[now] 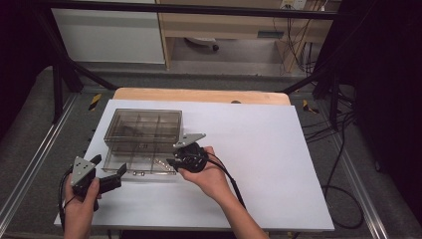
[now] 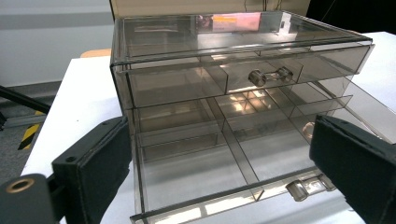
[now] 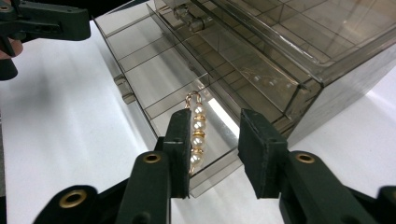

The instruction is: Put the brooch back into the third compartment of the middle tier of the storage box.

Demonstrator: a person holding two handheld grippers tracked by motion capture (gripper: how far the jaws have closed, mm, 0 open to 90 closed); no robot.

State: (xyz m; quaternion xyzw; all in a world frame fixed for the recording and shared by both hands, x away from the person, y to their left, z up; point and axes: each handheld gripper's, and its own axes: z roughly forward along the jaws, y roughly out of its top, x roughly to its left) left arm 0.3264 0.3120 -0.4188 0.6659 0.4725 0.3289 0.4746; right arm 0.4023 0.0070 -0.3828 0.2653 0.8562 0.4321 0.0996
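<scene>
right hand-held gripper [image 3: 212, 149], jaws parted with the pearl bracelet [image 3: 196, 135] against one pad, apparently unclamped, over the open lower drawer [image 3: 154, 79]; it may cling and drag out. left hand-held gripper [image 2: 219, 168] gapes empty before the clear organiser [image 2: 233, 42] on the bench [image 1: 259, 164]

The pearl clasp [image 3: 196, 135] lies in the open bottom drawer [image 3: 154, 79] of the drawer box [image 1: 143, 125], on the table [image 1: 259, 164].
</scene>
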